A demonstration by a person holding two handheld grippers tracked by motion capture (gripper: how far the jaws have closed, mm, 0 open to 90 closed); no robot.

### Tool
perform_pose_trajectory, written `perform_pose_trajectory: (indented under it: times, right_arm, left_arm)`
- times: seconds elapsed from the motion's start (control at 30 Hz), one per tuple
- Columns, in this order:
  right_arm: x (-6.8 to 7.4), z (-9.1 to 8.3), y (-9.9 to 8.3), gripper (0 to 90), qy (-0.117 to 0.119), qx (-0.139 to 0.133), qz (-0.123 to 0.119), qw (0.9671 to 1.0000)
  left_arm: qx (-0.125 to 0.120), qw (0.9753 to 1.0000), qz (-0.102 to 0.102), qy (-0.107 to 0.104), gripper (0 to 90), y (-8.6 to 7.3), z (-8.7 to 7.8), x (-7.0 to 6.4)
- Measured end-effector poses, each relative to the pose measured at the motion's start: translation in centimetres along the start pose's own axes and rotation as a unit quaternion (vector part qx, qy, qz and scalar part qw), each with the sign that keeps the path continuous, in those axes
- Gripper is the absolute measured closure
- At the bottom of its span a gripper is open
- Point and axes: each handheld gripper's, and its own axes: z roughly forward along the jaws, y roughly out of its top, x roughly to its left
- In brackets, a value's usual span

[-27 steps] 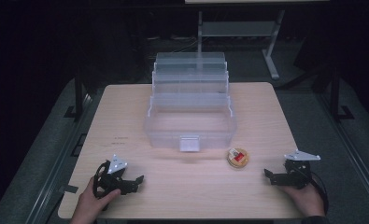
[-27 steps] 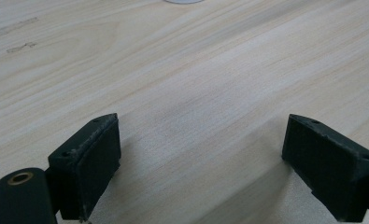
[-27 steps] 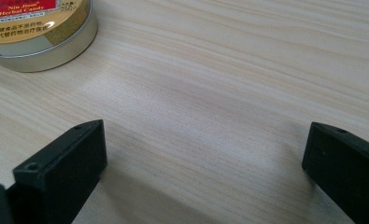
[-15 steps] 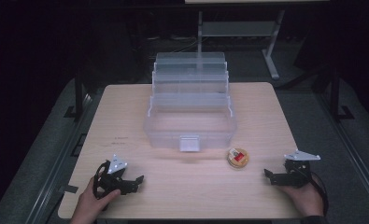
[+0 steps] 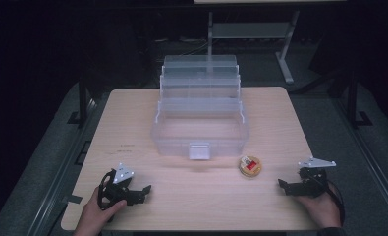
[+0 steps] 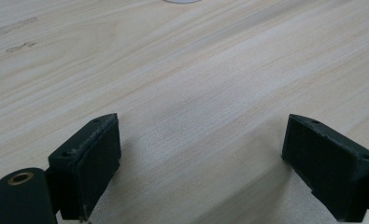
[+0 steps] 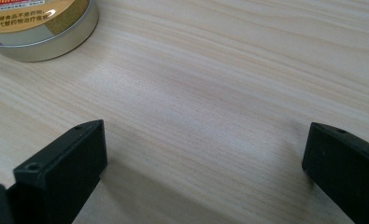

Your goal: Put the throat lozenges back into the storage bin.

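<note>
A clear plastic tiered organiser box (image 5: 200, 118) stands open at the middle of the wooden table (image 5: 132, 123), its trays stepped back. A small round gold tin with a red label (image 5: 250, 166) lies to the right of the box's front; its rim shows at the top left of the right gripper view (image 7: 37, 28). My left gripper (image 5: 145, 191) rests at the front left of the table, open, with bare wood between its jaws (image 6: 201, 154). My right gripper (image 5: 282, 185) rests at the front right, open and apart from the tin, bare wood between its jaws (image 7: 205, 172).
A metal stand (image 5: 285, 44) and dark floor lie beyond the table's far edge. Faint pencil marks (image 5: 127, 146) sit on the wood left of the box. A white latch (image 5: 199, 151) juts from the box's front wall.
</note>
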Motion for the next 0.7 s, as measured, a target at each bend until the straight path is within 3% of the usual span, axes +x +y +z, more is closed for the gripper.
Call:
perform_pose_trajectory:
  times: [0.23,0.7]
  right_arm:
    - [0.3,-0.1,0.3,0.0,0.009,0.016,-0.008,0.9998]
    - [1.1,-0.6,0.9,0.0,0.020,0.022,-0.021,0.9993]
  left_arm:
    - [0.000,1.0000,0.000,0.000,10.7,0.0,0.0,0.0]
    - [0.000,1.0000,0.000,0.000,10.7,0.0,0.0,0.0]
